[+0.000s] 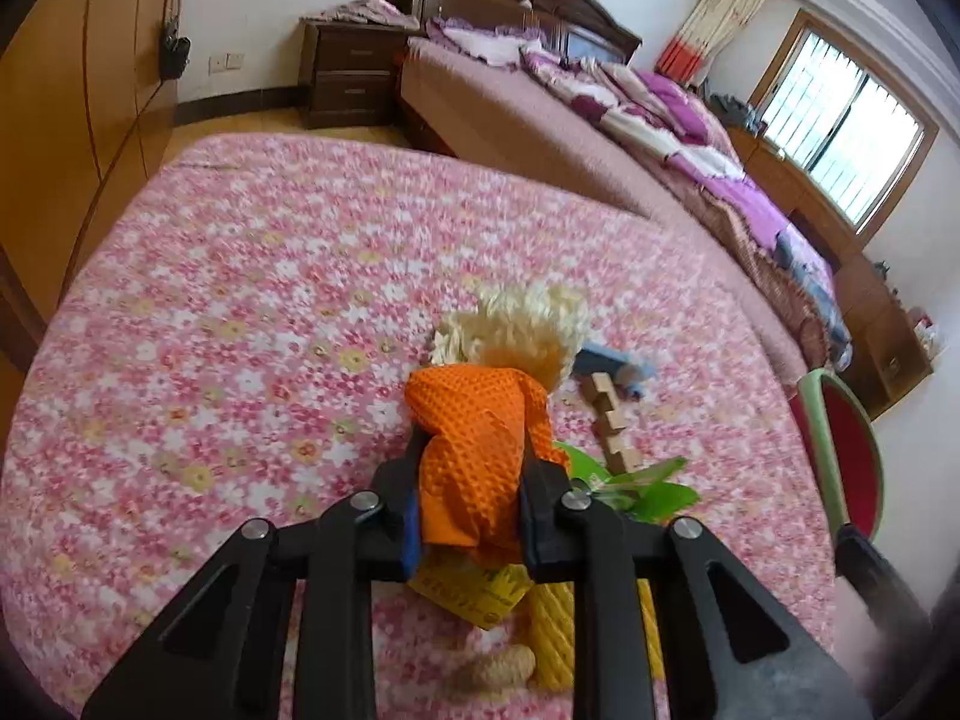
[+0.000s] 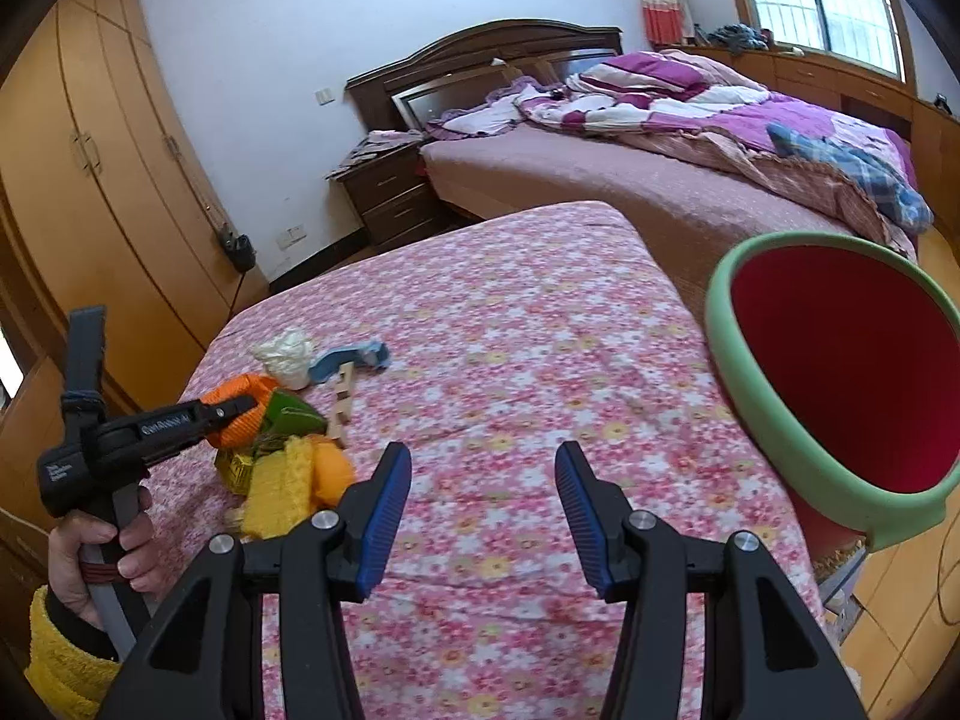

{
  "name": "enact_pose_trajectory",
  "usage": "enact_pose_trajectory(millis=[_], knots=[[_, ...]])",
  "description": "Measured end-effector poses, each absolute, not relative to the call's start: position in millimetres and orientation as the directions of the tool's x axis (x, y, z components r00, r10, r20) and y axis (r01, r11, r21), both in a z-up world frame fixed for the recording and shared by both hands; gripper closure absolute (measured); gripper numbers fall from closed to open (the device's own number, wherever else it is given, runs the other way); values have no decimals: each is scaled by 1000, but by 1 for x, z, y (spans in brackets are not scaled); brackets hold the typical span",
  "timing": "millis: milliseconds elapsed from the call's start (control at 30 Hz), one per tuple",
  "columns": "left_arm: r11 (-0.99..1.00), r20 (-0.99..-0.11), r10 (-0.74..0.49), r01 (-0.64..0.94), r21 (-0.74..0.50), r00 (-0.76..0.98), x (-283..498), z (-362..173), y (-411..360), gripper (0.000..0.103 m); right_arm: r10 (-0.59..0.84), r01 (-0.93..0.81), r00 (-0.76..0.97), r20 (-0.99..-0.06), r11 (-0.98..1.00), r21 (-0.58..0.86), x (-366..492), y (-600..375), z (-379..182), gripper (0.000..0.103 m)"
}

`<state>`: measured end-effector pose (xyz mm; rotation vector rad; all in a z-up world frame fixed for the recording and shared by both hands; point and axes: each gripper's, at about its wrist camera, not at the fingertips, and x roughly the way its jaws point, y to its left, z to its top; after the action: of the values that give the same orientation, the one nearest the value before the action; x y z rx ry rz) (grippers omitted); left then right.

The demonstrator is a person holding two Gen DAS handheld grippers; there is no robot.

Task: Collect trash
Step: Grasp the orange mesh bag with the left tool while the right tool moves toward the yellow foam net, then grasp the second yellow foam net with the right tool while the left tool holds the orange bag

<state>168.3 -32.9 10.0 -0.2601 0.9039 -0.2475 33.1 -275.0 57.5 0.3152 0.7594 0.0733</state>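
Observation:
My left gripper [image 1: 471,450] is shut on an orange waffle-weave cloth [image 1: 474,450], held just above a pile of trash on the pink floral tablecloth [image 1: 240,276]; the cloth [image 2: 240,408] and left gripper [image 2: 243,405] also show in the right wrist view. The pile holds a cream fluffy wad [image 1: 516,330], a blue strip [image 1: 606,363], a wooden block chain [image 1: 612,420], green plastic [image 1: 636,486], a yellow wrapper [image 1: 474,591] and a yellow ribbed piece [image 1: 552,636]. My right gripper [image 2: 483,468] is open and empty over the cloth. A red bin with a green rim [image 2: 840,372] is tilted at the right.
A bed with purple bedding [image 2: 690,120] stands behind the table, with a dark nightstand [image 2: 390,186] beside it. Wooden wardrobes [image 2: 90,180] line the left wall. The bin also shows at the table's right edge in the left wrist view [image 1: 840,444].

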Motion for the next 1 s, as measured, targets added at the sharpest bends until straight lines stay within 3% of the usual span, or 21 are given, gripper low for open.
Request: enact_pose_trajectory(millis=[233,500,800,867,1000], knots=[[920,-677,-351,107,-376,647,140,38,-10,80,238,-20,710,-663,948,318,34,-247,61,50],[926,-664,-326,87,-366,673,119,46,7,80,336,-119,643,-688,931,344,43,-202,48,53],[918,-669,-335,70,-390,664,105,39,19,80,362,-134,591,-721,925,355,59,-178,30,71],[916,-670,-338,69,-395,660,103,38,20,80,372,-131,586,-720,920,369,59,-178,27,89],[916,-670,-341,73,-394,659,97,37,18,80,384,-134,616,-687,911,390,49,-184,33,91]])
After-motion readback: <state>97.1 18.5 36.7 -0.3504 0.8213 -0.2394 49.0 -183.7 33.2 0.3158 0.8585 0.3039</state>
